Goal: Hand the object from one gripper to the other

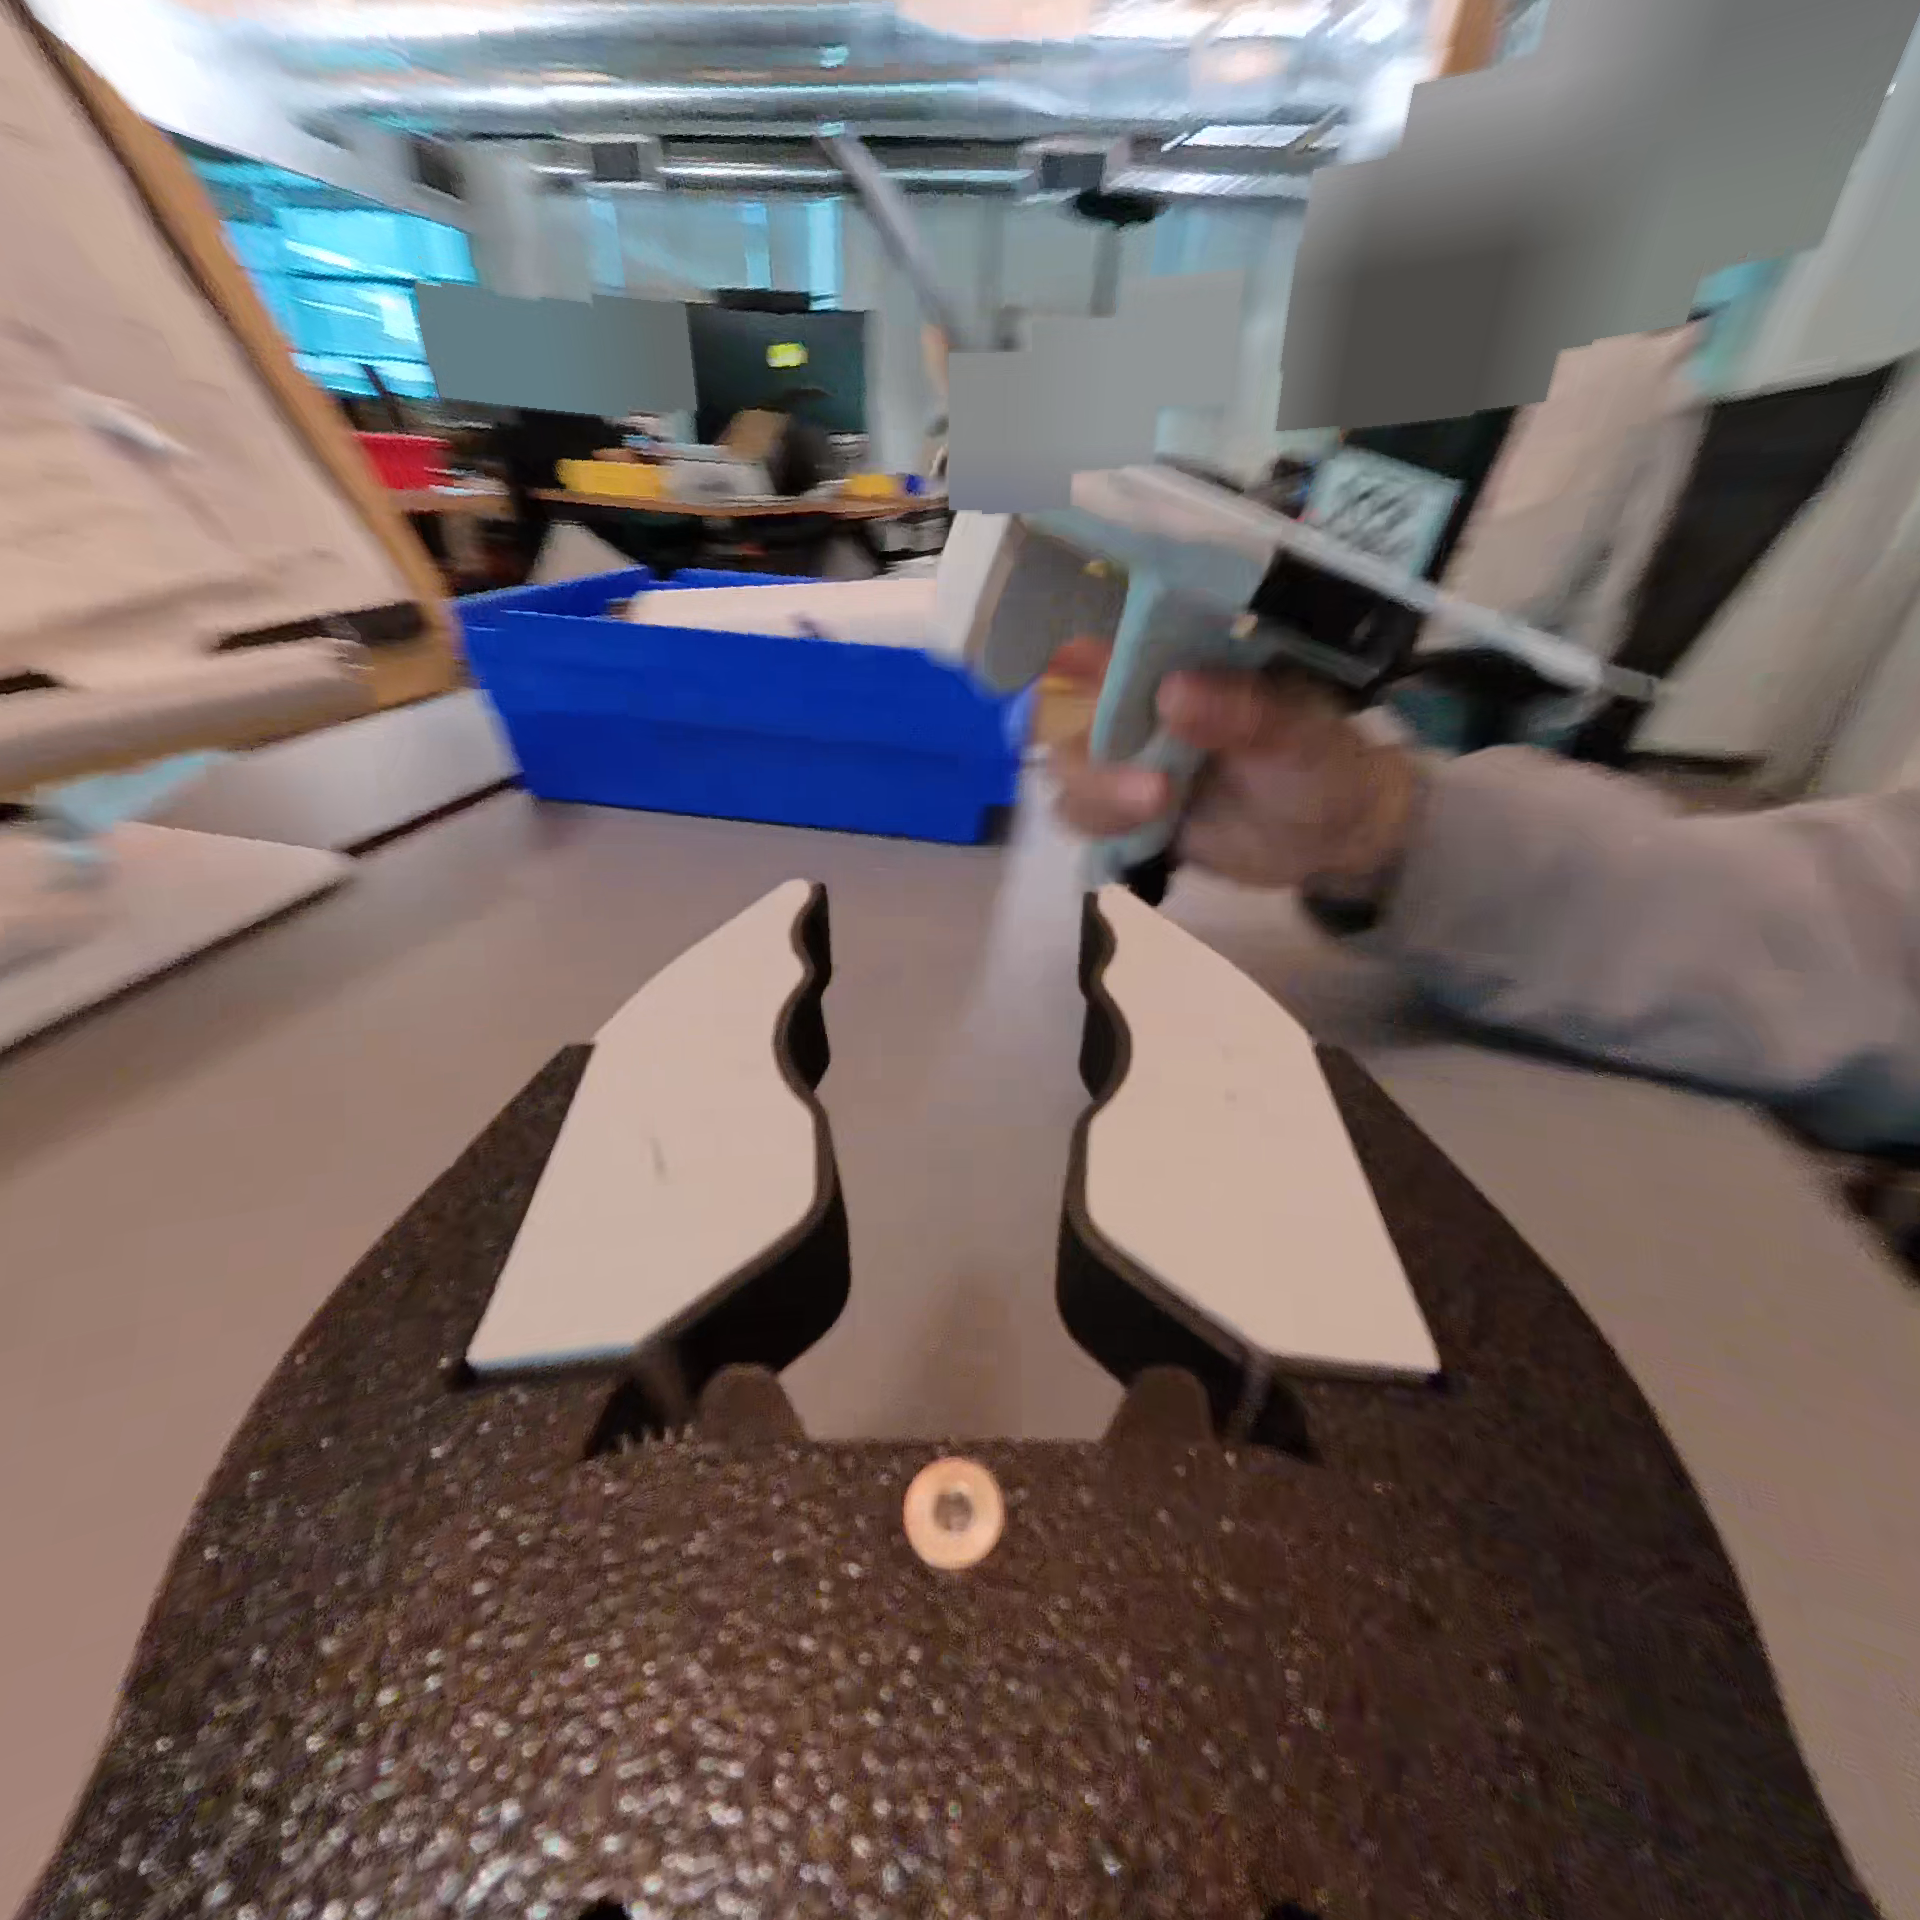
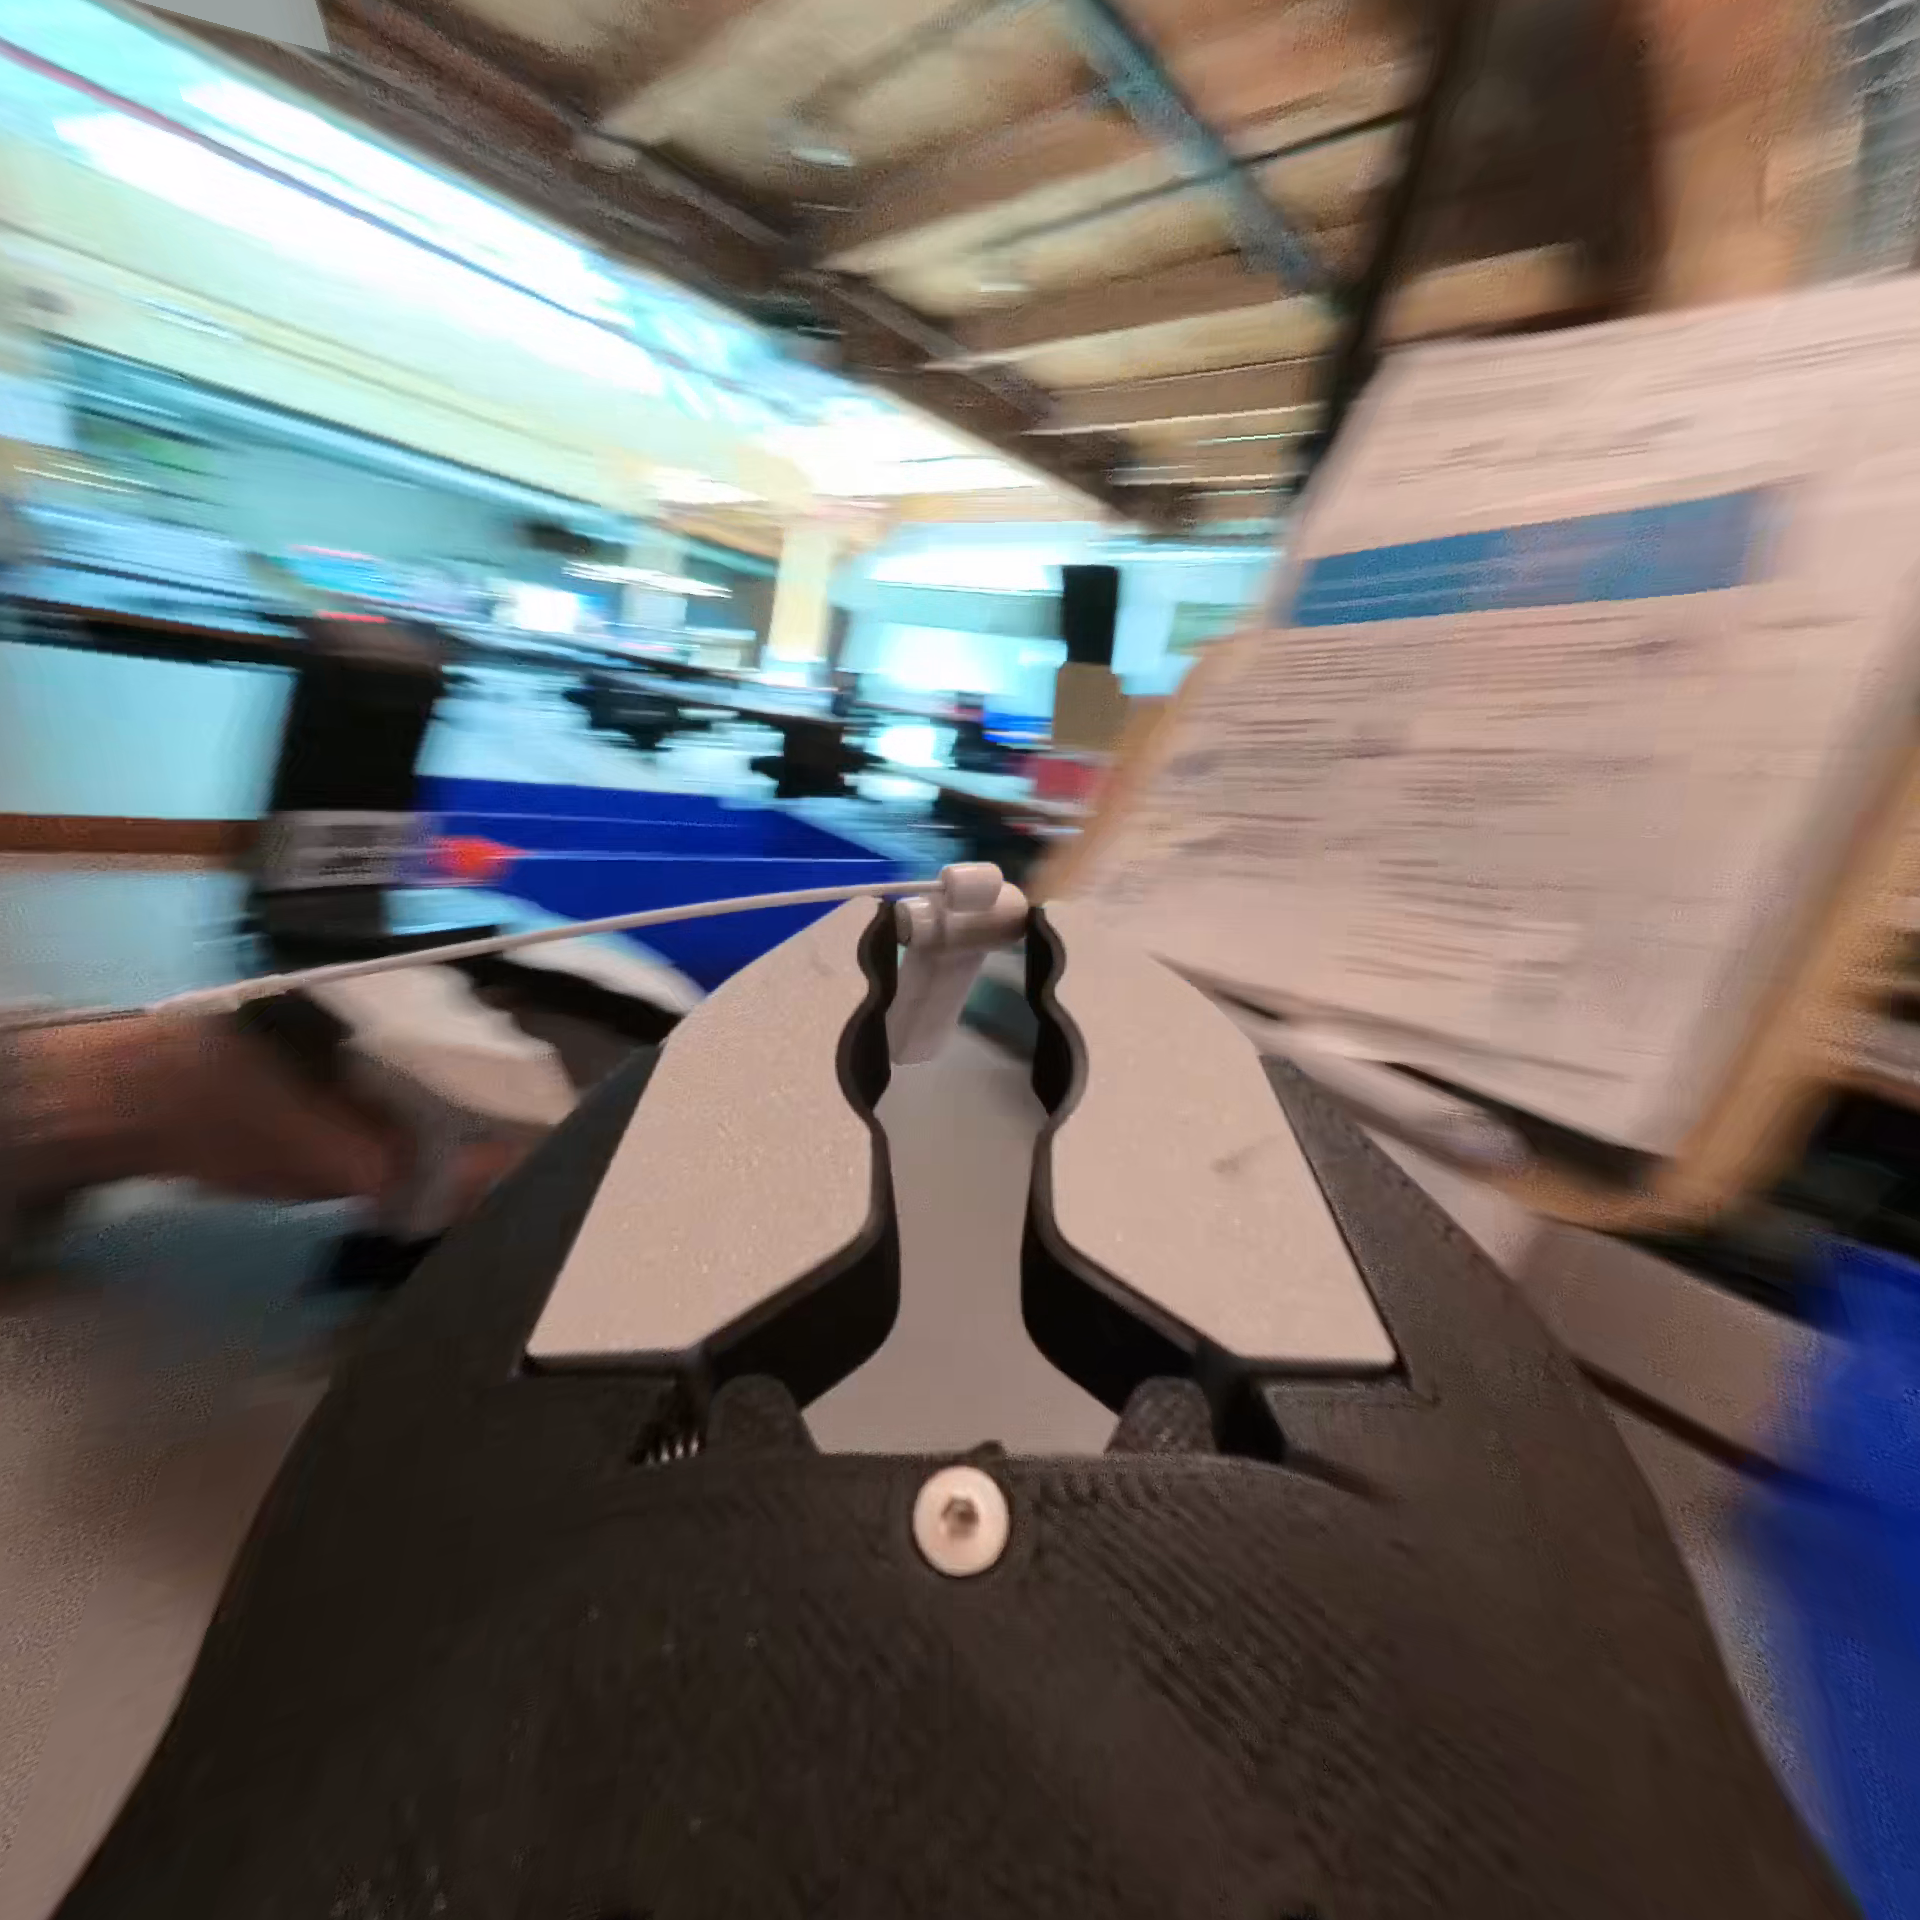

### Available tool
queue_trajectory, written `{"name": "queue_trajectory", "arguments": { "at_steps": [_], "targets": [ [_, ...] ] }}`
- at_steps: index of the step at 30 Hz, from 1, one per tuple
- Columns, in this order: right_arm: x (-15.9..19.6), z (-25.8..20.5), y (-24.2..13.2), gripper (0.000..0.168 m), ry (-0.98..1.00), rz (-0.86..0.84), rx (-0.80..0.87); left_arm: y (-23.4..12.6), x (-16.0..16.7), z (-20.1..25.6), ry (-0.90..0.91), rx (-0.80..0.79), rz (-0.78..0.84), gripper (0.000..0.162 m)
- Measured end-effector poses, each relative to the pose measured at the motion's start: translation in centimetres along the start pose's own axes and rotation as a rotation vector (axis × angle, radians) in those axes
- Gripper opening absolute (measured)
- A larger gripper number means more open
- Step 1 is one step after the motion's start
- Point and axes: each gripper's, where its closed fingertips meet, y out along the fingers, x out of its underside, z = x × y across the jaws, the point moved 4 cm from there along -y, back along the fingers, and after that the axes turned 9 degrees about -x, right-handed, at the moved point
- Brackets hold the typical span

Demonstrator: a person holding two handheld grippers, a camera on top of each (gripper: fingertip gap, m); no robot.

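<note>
- Left tool (image 1: pixel 954 904): its two pale fingers are being held spread, with nothing between them; only the bare grey surface (image 1: pixel 312 1143) is being shown through the gap.
- Ahead and to the right of that empty tool, the right tool (image 1: pixel 1049 623) is being carried in a person's hand (image 1: pixel 1247 790), above the surface and just in front of a blue bin (image 1: pixel 748 707). Heavy blur is being laid over this part, so the object cannot be made out there.
- Right tool (image 2: pixel 954 920): a small pale clip-like object (image 2: pixel 940 961) is being pinched right at the fingertips, with its body hanging down into the gap between the fingers.
- A thin pale cord (image 2: pixel 540 940) is being trailed from the object's top, out to the left of the right tool and slightly downward. That is judged to be the side on which the left tool is waiting, though a blurred shape low on the left cannot be identified.
- The long axis is therefore being taken as running crosswise to the right tool's fingers, toward the left.
- The handover is being judged as not yet made: the two tools are apart, and the cord end is thought to be the nearer part for the spread left tool to close on.
</note>
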Motion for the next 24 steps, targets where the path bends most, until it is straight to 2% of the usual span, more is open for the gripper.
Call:
{"name": "queue_trajectory", "arguments": {
  "at_steps": [4, 5, 8, 11, 17, 22, 23, 24],
  "targets": [
    [-3.3, 7.3, -6.4, 0.024, -0.244, -0.177, 0.570, 0.1, 0.5, -1.6, 0.088, -0.179, -0.056, 0.048],
    [-3.7, 8.9, -8.2, 0.023, -0.252, -0.233, 0.651, 0.1, 0.4, -1.7, 0.086, -0.191, -0.056, 0.048],
    [-2.1, 12.9, -13.6, 0.024, -0.112, -0.462, 0.822, 0.0, 0.5, -2.0, 0.054, -0.197, -0.067, 0.047],
    [0.1, 15.3, -16.5, 0.023, 0.097, -0.601, 0.844, -0.1, 0.4, -2.3, 0.021, -0.195, -0.060, 0.045],
    [2.8, 20.4, -18.4, 0.024, 0.267, -0.959, 0.861, -0.1, 0.4, -2.2, 0.008, -0.177, -0.064, 0.044],
    [6.7, 21.4, -19.1, 0.024, 0.420, -1.239, 0.797, 0.1, 0.5, -1.8, 0.030, -0.160, -0.083, 0.043],
    [7.1, 21.2, -18.7, 0.027, 0.420, -1.246, 0.765, 0.1, 0.5, -1.7, 0.032, -0.160, -0.084, 0.043],
    [7.1, 21.0, -18.1, 0.038, 0.409, -1.224, 0.751, 0.1, 0.5, -1.7, 0.032, -0.162, -0.084, 0.043]
  ]
}}
